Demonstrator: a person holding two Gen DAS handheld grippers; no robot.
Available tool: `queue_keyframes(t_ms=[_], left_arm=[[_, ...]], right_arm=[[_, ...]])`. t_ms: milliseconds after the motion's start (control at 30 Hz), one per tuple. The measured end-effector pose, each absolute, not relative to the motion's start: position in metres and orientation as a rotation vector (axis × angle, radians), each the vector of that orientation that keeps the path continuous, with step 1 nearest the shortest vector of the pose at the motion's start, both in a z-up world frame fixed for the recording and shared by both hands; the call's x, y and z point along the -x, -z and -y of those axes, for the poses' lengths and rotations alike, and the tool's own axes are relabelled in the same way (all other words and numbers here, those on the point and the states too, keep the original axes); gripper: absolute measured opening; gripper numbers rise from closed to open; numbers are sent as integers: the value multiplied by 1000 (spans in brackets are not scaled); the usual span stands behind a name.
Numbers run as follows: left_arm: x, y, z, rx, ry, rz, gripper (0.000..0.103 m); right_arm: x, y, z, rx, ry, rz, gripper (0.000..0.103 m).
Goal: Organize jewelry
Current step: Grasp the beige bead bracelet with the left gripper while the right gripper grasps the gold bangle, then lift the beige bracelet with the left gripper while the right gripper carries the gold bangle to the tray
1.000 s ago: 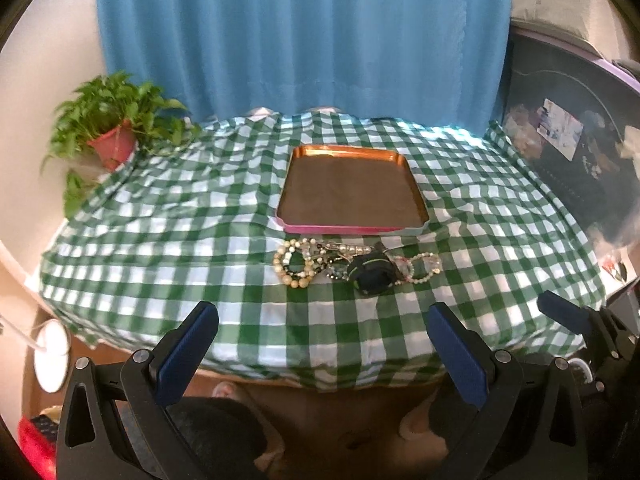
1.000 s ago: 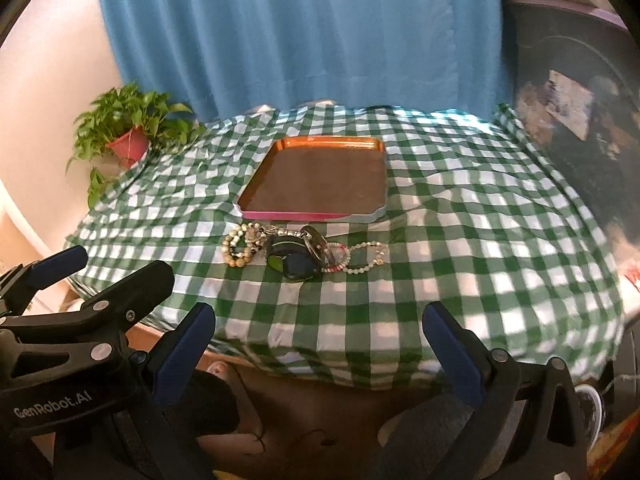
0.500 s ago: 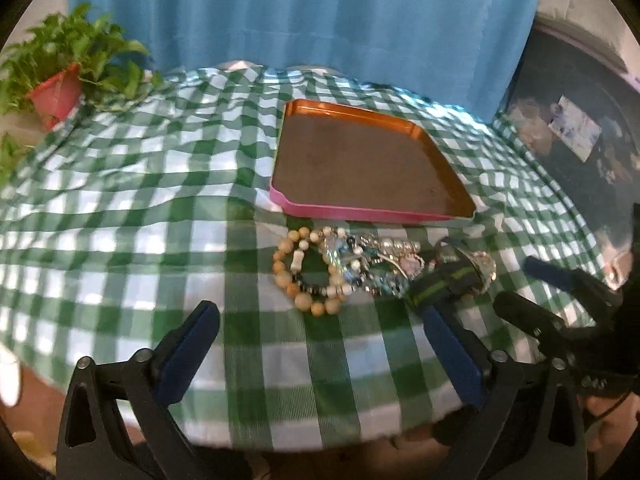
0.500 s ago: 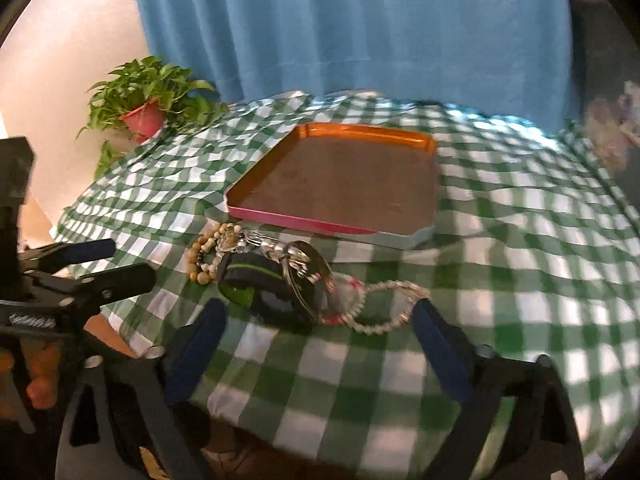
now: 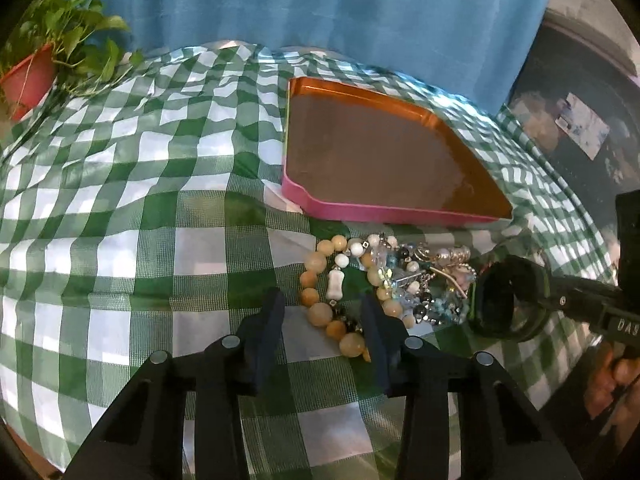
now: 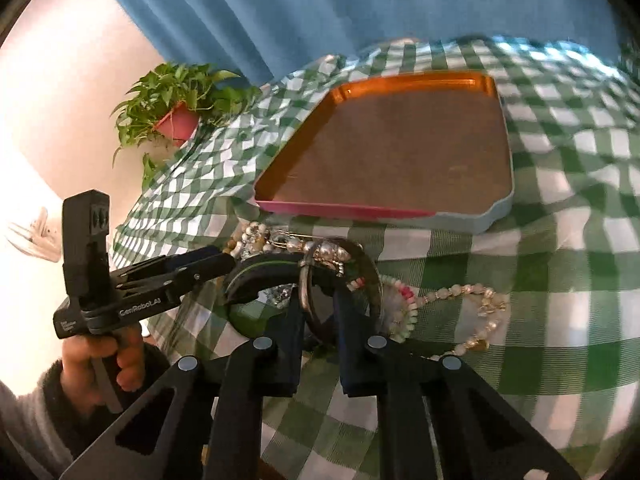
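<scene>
Closing over the jewelry heap, the left claw (image 5: 322, 320) has its jaws either side of the near arc of a yellow stone bead bracelet (image 5: 320, 280); whether the pads yet press the beads cannot be told. At the bracelet's 3 o'clock lies a tangle of crystal and pearl strands (image 5: 420, 276), then a dark wide bangle (image 5: 504, 300) at the tip of the right claw (image 6: 318, 312). That claw's jaws are closing too, narrowed to a slim gap around a silver ring-shaped bangle (image 6: 306, 280), which leans against the dark wide bangle at 11 o'clock. A pale bead strand (image 6: 476, 312) trails to 3 o'clock. Beyond the heap, at 12 o'clock, an empty orange-rimmed tray (image 6: 472, 216) rests on the green-checked desk (image 5: 120, 220). A potted plant (image 6: 176, 116) stands at 10 o'clock before a blue curtain (image 5: 320, 8).
</scene>
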State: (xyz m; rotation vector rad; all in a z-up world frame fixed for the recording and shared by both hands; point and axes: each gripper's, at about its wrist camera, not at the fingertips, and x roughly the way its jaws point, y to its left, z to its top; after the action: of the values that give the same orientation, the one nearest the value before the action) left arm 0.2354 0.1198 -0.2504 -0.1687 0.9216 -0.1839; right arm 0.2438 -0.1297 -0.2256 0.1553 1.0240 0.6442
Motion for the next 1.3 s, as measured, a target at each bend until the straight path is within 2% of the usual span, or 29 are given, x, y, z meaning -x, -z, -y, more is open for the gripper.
queue_keyframes(t_ms=[33,67,700,1067,1300], left_arm=[[-235,251,-121,158,166,-918,16],[-234,250,-125,193,180,-915,13],[-189,205,-157,248,107,-816,13],[-184,180,-151,345,172,-805,13],[-182,154,-139,336,177,-795,13]], right_arm=[[-245,227,131,-163,-640,-1023,10],[-245,226,134,-161,-625,-1013,7],[-211,159,155,-84,-570,-848,6],[-196,170,141,-95,-485,-861,6],[-191,157,131,-83,-464,-855,6]])
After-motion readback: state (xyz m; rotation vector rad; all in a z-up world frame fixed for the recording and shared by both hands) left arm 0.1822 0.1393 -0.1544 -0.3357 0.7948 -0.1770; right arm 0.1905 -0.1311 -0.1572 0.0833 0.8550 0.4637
